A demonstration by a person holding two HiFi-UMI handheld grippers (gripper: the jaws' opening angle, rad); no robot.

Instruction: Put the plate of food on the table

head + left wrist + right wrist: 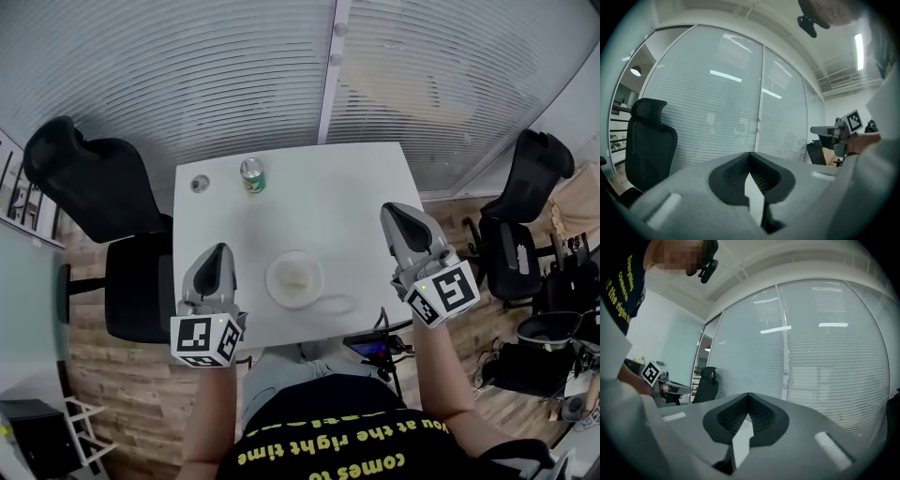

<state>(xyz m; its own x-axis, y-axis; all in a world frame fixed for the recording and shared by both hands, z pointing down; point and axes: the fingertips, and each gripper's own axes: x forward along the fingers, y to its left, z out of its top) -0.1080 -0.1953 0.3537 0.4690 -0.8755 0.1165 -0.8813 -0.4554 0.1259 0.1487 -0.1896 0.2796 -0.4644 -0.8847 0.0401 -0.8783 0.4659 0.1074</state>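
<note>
A white plate (pixel 295 278) with pale food on it sits on the white table (pixel 347 197), near the front edge. My left gripper (pixel 217 255) is held above the table's front left, its jaws shut and empty; in its own view the tips meet (pixel 750 154). My right gripper (pixel 397 214) hovers over the table's right edge, also shut with nothing in it (pixel 748 396). Both point level toward the blinds. The plate lies between the two grippers, apart from both.
A green can (pixel 251 174) and a small round lid (pixel 199 184) stand at the table's far left. Black office chairs sit at the left (pixel 103 187) and the right (pixel 525 216). A glass wall with blinds (pixel 281 66) runs behind the table.
</note>
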